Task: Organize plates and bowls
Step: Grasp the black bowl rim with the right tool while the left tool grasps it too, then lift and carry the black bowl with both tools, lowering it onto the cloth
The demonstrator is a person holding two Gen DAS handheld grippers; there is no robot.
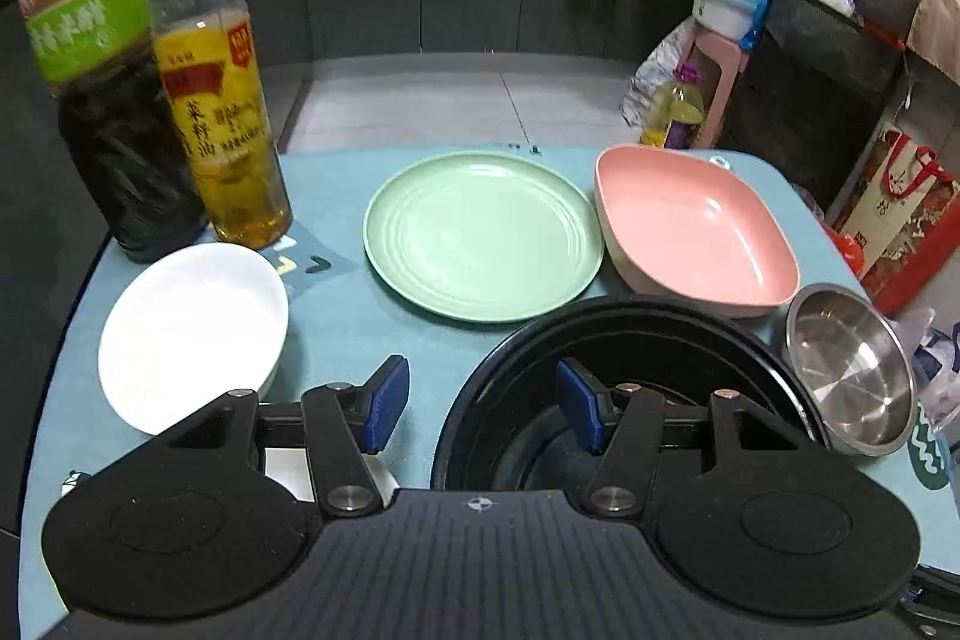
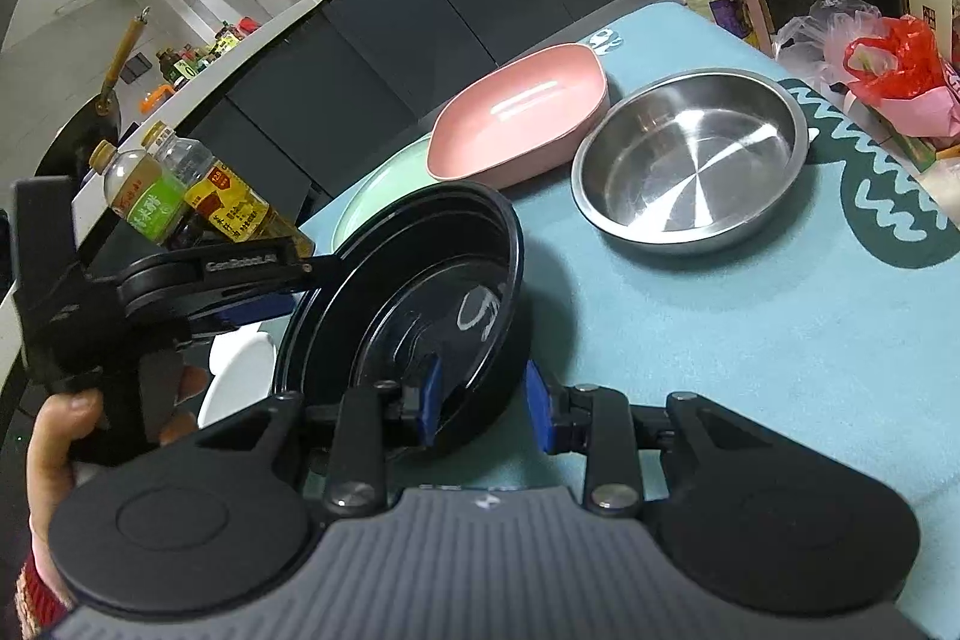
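Note:
A black bowl [image 1: 630, 340] [image 2: 420, 292] sits at the near side of the blue table. My left gripper [image 1: 483, 400] is open, its right finger inside the bowl and its left finger outside the rim. My right gripper [image 2: 480, 406] is open and straddles the bowl's near wall, which sits loosely between the pads. A white dish [image 1: 192, 334], a green plate [image 1: 480, 235], a pink square bowl [image 1: 696, 232] [image 2: 522, 112] and a steel bowl [image 1: 852, 370] [image 2: 690, 154] lie around it.
Two tall bottles, one dark [image 1: 102, 88] and one of yellow oil [image 1: 222, 100], stand at the table's far left. A pink stool [image 1: 720, 88] with a container, bags [image 2: 888, 70] and a gift bag [image 1: 900, 220] stand past the right edge. Dark cabinets lie beyond.

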